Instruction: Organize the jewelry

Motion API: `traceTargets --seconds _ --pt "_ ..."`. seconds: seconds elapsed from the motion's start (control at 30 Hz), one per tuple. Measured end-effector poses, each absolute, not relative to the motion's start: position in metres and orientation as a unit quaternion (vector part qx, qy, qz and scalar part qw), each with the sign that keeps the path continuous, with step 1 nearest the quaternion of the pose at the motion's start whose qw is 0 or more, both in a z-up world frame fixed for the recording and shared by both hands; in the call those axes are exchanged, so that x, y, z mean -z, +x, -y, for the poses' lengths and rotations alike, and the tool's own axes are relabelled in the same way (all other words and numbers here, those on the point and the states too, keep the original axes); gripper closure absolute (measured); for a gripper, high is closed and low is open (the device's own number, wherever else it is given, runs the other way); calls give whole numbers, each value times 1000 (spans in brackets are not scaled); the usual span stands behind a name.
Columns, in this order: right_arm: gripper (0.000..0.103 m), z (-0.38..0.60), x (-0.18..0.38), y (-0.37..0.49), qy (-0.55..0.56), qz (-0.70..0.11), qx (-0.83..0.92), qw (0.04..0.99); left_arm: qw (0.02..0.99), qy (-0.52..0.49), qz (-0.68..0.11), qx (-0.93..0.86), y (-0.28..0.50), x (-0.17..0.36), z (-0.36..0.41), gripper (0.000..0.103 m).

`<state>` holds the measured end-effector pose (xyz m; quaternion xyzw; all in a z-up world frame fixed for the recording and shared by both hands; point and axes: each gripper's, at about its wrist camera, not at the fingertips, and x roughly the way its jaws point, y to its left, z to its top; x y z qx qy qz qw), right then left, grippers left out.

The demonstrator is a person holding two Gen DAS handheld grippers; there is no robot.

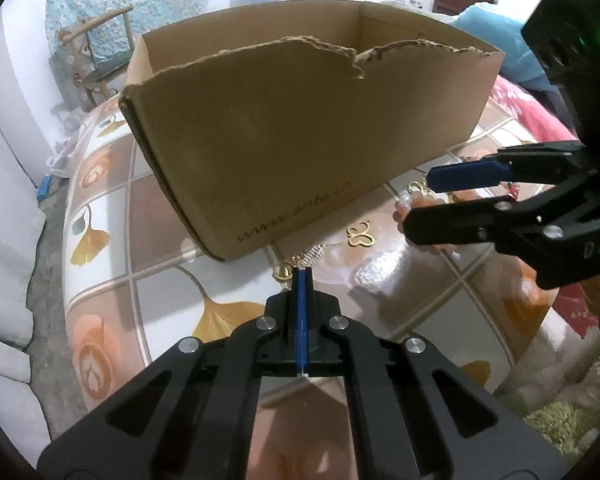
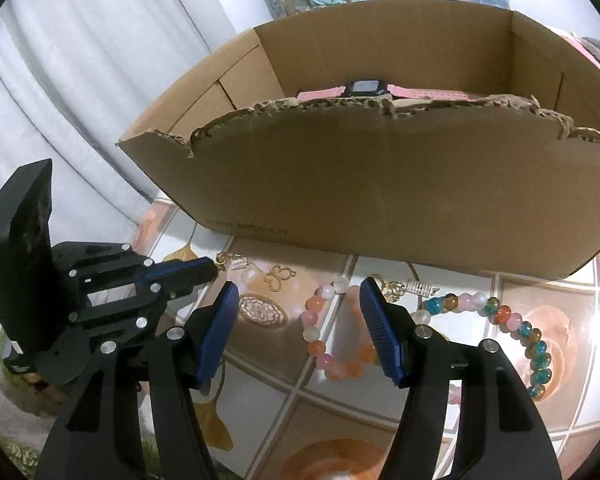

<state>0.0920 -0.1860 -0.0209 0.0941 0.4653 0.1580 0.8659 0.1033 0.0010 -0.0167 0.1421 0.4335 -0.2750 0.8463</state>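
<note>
The right gripper [image 2: 296, 328] stands with its jaws apart, straddling the pink-and-orange bead bracelet [image 2: 332, 336]. This loop lies flat on the tiled tablecloth [image 2: 340, 408] just in front of the cardboard box [image 2: 380, 184]. The near arc of the loop sits between the blue pads [image 2: 216, 336], but no pad visibly presses on it, so the bracelet is judged not yet gripped. The coming closure depends on the bead strand running across the gap between the fingers. The left gripper [image 1: 302, 276] is clenched fully, its tips at a small gold earring with a spring-like clasp [image 1: 296, 262]; whether the piece is actually pinched cannot be told. Only the right wrist view shows the pink-strapped watch [image 2: 366, 89] already inside the box, the blue-and-amber bead bracelet [image 2: 512, 320], and the round filigree pendant [image 2: 260, 310]. The gold butterfly charm [image 1: 359, 234] appears in both views.
</note>
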Motion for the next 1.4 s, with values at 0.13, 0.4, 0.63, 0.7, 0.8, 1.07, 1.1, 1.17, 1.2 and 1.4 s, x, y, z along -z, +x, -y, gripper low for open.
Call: traceTargets --seconds 0.13,0.4,0.63,0.7,0.8,1.07,1.1,1.17,1.2,1.4 --pt "42 181 22 97 93 -466 -162 865 854 129 -426 268 105 11 -4 103" --pt "42 177 23 96 89 -466 -165 865 848 135 -444 257 116 19 -3 83" --pt "42 179 25 97 94 -465 -165 865 845 123 -455 253 121 22 -5 80" --pt "42 180 25 97 94 -465 -166 864 844 121 -455 255 120 22 -6 80" --pt "42 182 26 97 95 -466 -166 864 842 119 -457 261 121 21 -7 80" --pt "42 181 26 98 97 -465 -166 864 839 108 -460 270 131 21 -13 94" --pt "42 181 26 98 96 -464 -165 865 838 100 -462 271 133 21 -15 95" --pt "42 182 26 97 96 -464 -164 865 839 92 -463 272 134 22 -16 96" --pt "42 182 26 97 97 -464 -164 865 839 92 -462 272 131 21 -17 96" --pt "42 183 26 94 95 -465 -163 865 842 90 -457 273 122 19 -20 103"
